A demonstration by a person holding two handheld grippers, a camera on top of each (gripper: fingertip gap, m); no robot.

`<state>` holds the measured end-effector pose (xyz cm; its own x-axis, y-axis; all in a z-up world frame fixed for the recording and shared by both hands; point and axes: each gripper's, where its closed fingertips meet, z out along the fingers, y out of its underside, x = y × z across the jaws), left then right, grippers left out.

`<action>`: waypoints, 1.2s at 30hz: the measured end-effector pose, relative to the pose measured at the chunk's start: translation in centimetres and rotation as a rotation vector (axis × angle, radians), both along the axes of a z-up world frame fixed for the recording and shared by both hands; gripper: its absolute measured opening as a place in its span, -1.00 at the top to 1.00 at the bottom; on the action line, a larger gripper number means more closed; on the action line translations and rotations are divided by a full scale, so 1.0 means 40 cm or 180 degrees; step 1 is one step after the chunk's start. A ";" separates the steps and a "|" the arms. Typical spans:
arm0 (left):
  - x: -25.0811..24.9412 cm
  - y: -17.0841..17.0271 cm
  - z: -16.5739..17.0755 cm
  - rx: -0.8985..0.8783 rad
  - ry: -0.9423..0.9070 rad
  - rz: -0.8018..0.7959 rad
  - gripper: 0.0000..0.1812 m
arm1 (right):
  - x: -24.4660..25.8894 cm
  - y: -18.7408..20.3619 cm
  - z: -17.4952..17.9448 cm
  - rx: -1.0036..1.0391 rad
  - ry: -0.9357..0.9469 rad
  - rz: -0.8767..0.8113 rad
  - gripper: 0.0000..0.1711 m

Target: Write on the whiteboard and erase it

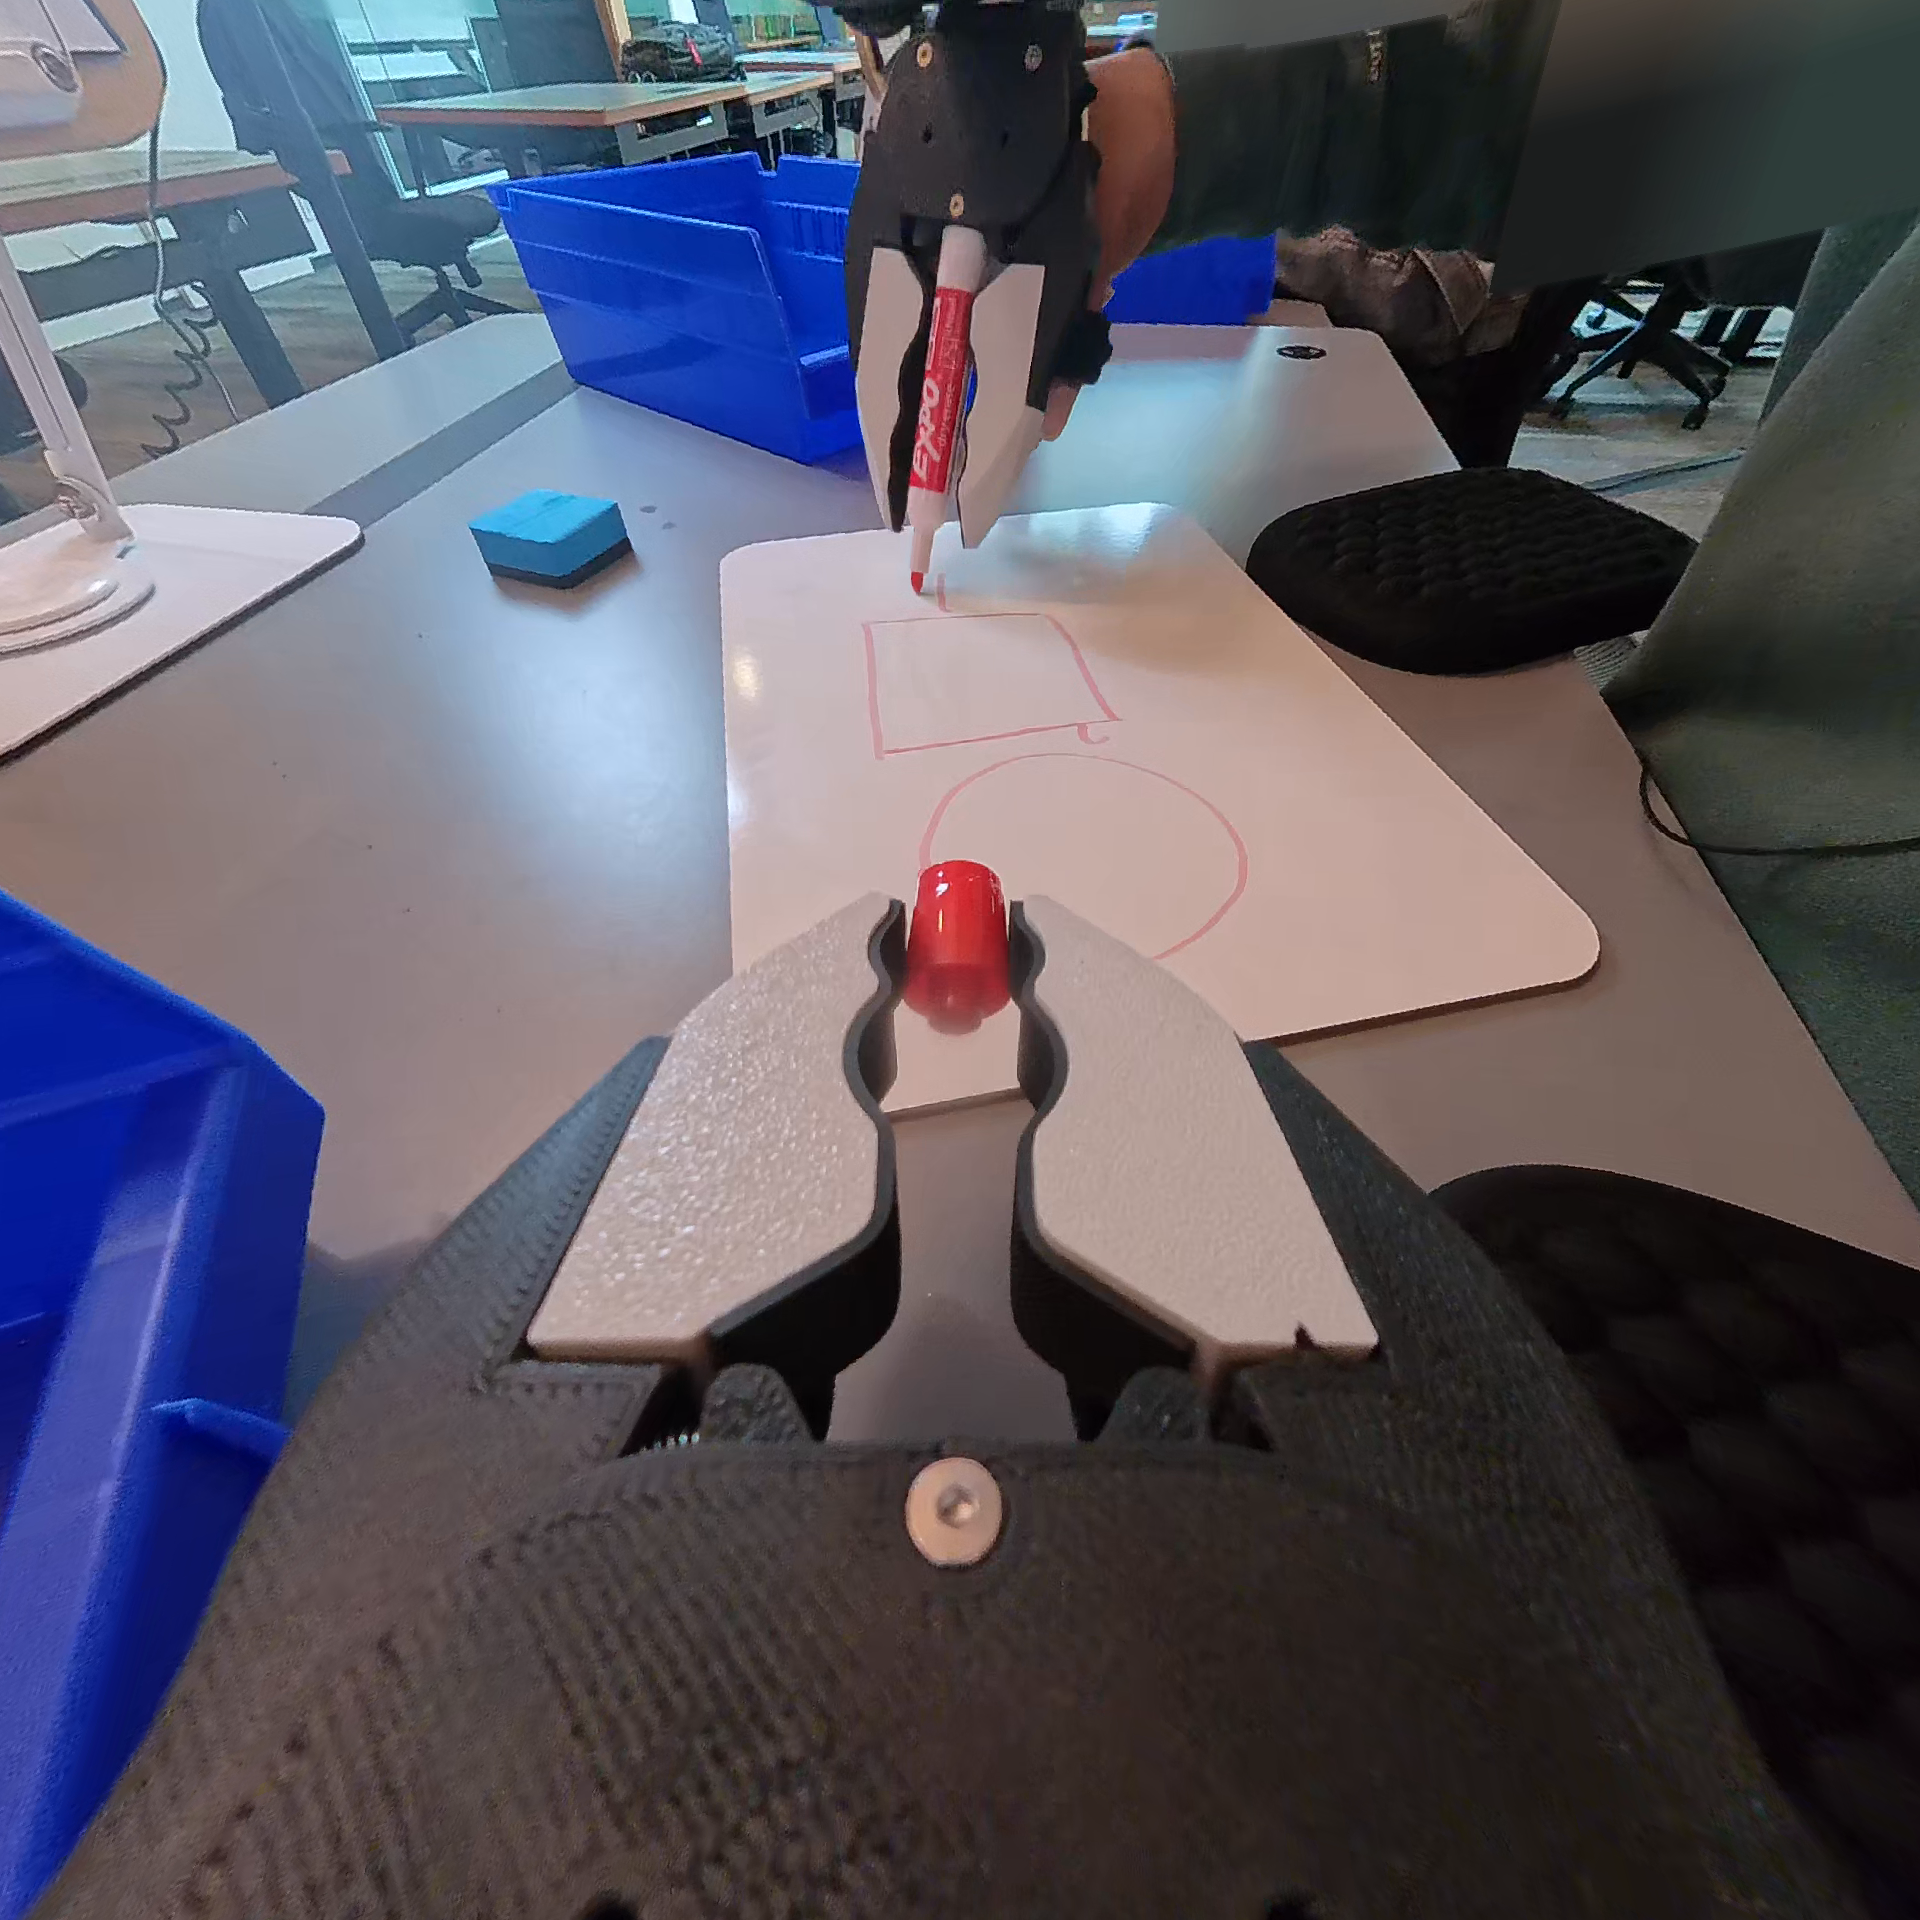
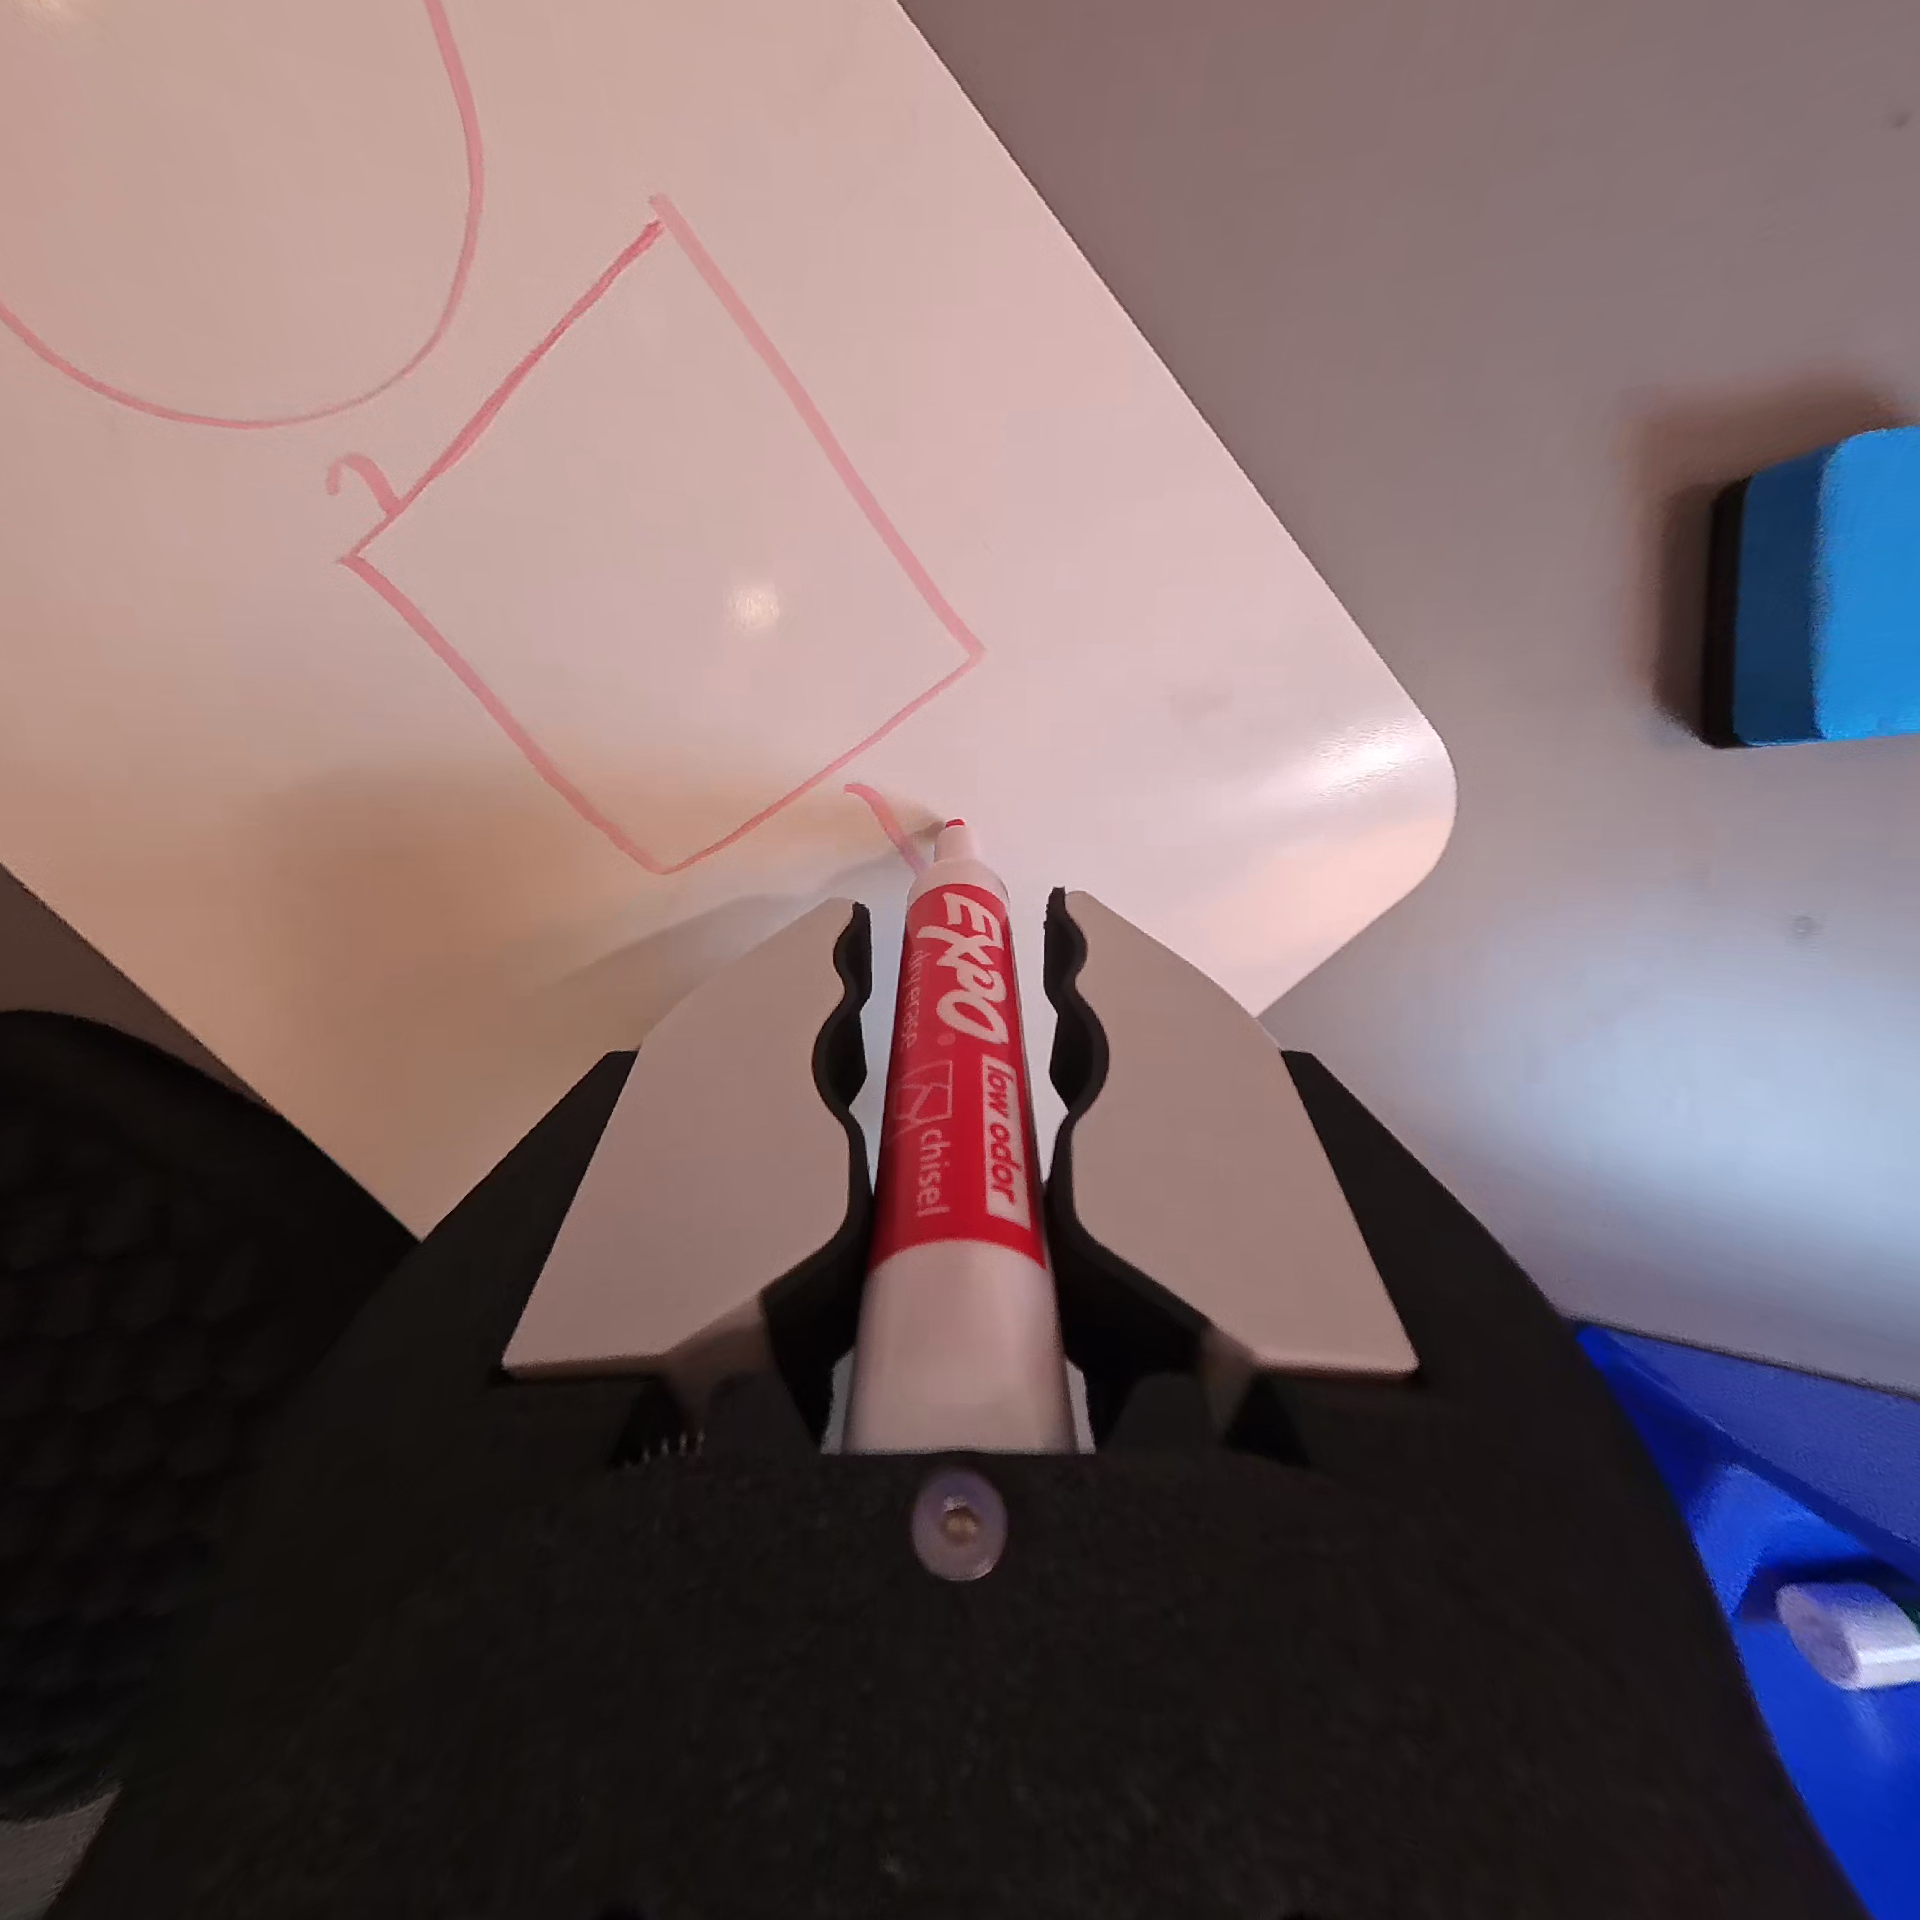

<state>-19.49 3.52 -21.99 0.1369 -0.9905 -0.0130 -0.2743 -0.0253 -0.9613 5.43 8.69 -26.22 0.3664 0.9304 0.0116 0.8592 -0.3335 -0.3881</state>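
Two tongs, right point(image 2: 951, 925) gripping marker point(image 2: 951, 1122), circle point(image 2: 260, 260) cut off

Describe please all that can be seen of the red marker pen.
The marker has a whitish barrel, seemingly plastic, wrapped in a red printed label, and a small red tip. It is uncapped; its red cap sits in the left gripper. The right gripper clamps it lengthwise between the fingers. It points steeply down, tip at the whiteboard beside a short red stroke near the drawn square.
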 end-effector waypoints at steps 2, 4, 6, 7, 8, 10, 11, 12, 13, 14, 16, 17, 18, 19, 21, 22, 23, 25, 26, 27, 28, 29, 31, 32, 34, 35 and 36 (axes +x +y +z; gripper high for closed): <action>0.000 -0.001 0.000 -0.0003 -0.0003 -0.0003 0.79 | 0.002 0.000 -0.003 -0.0018 -0.0018 -0.0004 0.61; 0.000 -0.001 0.001 -0.0010 -0.0008 -0.0007 0.79 | 0.020 0.000 -0.004 -0.0001 -0.0111 -0.0022 0.61; -0.001 -0.002 0.001 -0.0011 -0.0009 -0.0014 0.79 | 0.044 -0.002 -0.003 -0.0011 -0.0183 -0.0066 0.61; 0.000 -0.003 0.001 -0.0010 -0.0005 -0.0017 0.79 | 0.054 -0.005 -0.003 -0.0029 -0.0197 -0.0086 0.61; 0.000 -0.003 0.000 -0.0010 0.0000 -0.0019 0.79 | 0.059 -0.009 -0.003 -0.0049 -0.0199 -0.0096 0.61; -0.001 -0.003 0.001 -0.0014 -0.0004 -0.0011 0.79 | 0.057 -0.024 -0.003 -0.0080 -0.0203 -0.0058 0.61; -0.001 -0.002 0.001 -0.0018 -0.0008 -0.0005 0.79 | 0.051 -0.035 -0.003 -0.0103 -0.0206 -0.0017 0.61; -0.001 -0.002 0.001 -0.0021 -0.0011 0.0000 0.79 | 0.045 -0.048 -0.003 -0.0128 -0.0208 0.0028 0.61; -0.001 -0.001 0.001 -0.0022 -0.0012 0.0004 0.79 | 0.039 -0.060 -0.002 -0.0150 -0.0208 0.0068 0.61; -0.001 -0.002 0.001 -0.0020 -0.0011 0.0004 0.79 | 0.035 -0.069 -0.001 -0.0157 -0.0215 0.0096 0.61; -0.001 -0.002 0.001 -0.0018 -0.0003 -0.0001 0.79 | 0.038 -0.066 0.005 -0.0124 -0.0227 0.0094 0.61; -0.001 -0.003 0.000 -0.0017 -0.0001 -0.0001 0.79 | 0.042 -0.055 0.011 -0.0094 -0.0206 0.0053 0.61; -0.001 -0.003 0.001 -0.0013 -0.0002 -0.0001 0.79 | 0.047 -0.039 0.017 -0.0065 -0.0177 -0.0001 0.61; -0.001 -0.003 0.001 -0.0009 -0.0003 -0.0001 0.79 | 0.054 -0.019 0.023 -0.0014 -0.0160 -0.0059 0.61; -0.001 -0.003 0.000 -0.0004 0.0001 0.0002 0.79 | 0.074 0.020 0.028 0.0052 -0.0168 -0.0164 0.61; -0.001 -0.003 0.000 -0.0004 0.0003 0.0003 0.79 | 0.080 0.034 0.026 0.0028 -0.0150 -0.0208 0.61; -0.001 -0.003 0.000 -0.0005 0.0003 0.0006 0.79 | 0.085 0.046 0.023 -0.0001 -0.0134 -0.0247 0.61; -0.002 -0.002 0.001 -0.0007 -0.0004 0.0012 0.79 | 0.091 0.066 0.016 -0.0011 -0.0135 -0.0287 0.61; -0.002 -0.002 0.000 -0.0007 -0.0001 0.0015 0.79 | 0.091 0.074 0.014 -0.0007 -0.0129 -0.0295 0.61; -0.002 -0.001 0.000 -0.0004 0.0003 0.0018 0.79 | 0.090 0.079 0.013 -0.0004 -0.0127 -0.0298 0.61; -0.003 0.000 0.000 -0.0010 -0.0002 0.0019 0.79 | 0.088 0.083 0.010 -0.0006 -0.0132 -0.0293 0.61; -0.003 0.000 0.001 -0.0016 -0.0009 0.0020 0.79 | 0.086 0.085 0.008 -0.0008 -0.0137 -0.0287 0.61; -0.004 0.001 0.001 -0.0015 -0.0008 0.0020 0.79 | 0.085 0.084 0.002 -0.0022 -0.0173 -0.0266 0.61; -0.004 0.001 0.001 -0.0015 -0.0007 0.0019 0.79 | 0.084 0.081 -0.001 -0.0037 -0.0191 -0.0252 0.61; -0.003 0.001 0.000 -0.0012 -0.0002 0.0016 0.79 | 0.081 0.068 -0.002 -0.0079 -0.0197 -0.0227 0.61; -0.003 0.001 0.000 -0.0011 -0.0001 0.0017 0.79 | 0.081 0.059 -0.002 -0.0096 -0.0209 -0.0210 0.61; -0.003 0.001 0.000 -0.0010 -0.0001 0.0017 0.79 | 0.079 0.045 -0.002 -0.0132 -0.0212 -0.0189 0.61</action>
